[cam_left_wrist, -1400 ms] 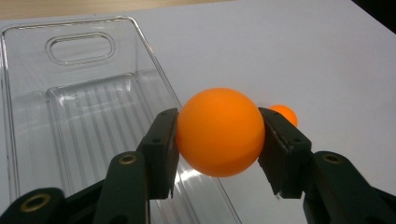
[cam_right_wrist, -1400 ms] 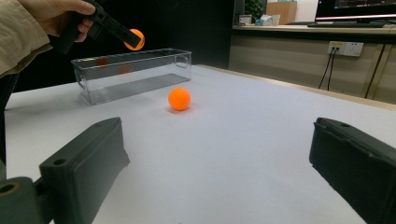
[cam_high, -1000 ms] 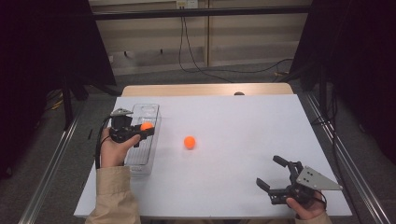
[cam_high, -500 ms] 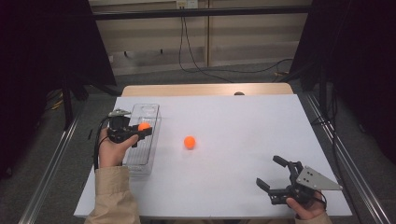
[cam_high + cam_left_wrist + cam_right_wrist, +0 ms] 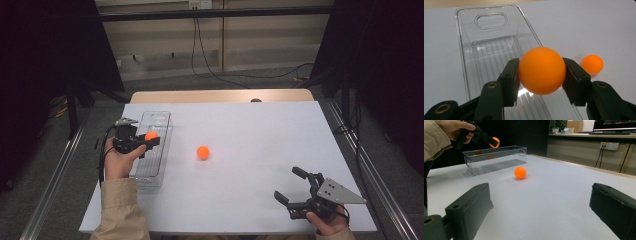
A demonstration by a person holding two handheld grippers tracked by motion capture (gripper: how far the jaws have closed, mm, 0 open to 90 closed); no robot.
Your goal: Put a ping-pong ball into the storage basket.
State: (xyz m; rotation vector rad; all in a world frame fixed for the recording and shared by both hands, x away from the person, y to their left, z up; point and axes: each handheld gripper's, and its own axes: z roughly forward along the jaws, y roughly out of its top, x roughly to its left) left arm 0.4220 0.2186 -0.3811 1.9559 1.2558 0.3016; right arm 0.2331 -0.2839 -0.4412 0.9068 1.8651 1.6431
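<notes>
The orange ball [image 5: 541,70] sits pinched between the jaws of the left tongs [image 5: 541,75], gripped at its widest part so it cannot roll out. In the left gripper view it hangs at centre frame, directly above the ribbed floor of the clear plastic tray [image 5: 471,62], which suggests it is being held there for a drop into the tray. In the high view the same ball [image 5: 151,135] shows at middle left, over the tray [image 5: 162,122], whose long shape runs away from the person along the left side of the white bench [image 5: 260,200].

A second orange ball [image 5: 202,152] lies loose on the bench near the middle of the frame, apart from the tray and to its right, likely the next one to fetch. The right tongs [image 5: 289,188] rest low at the lower right, jaws spread wide and empty, pointed toward that loose ball [image 5: 520,172], as the right gripper view shows, probably waiting their turn.
</notes>
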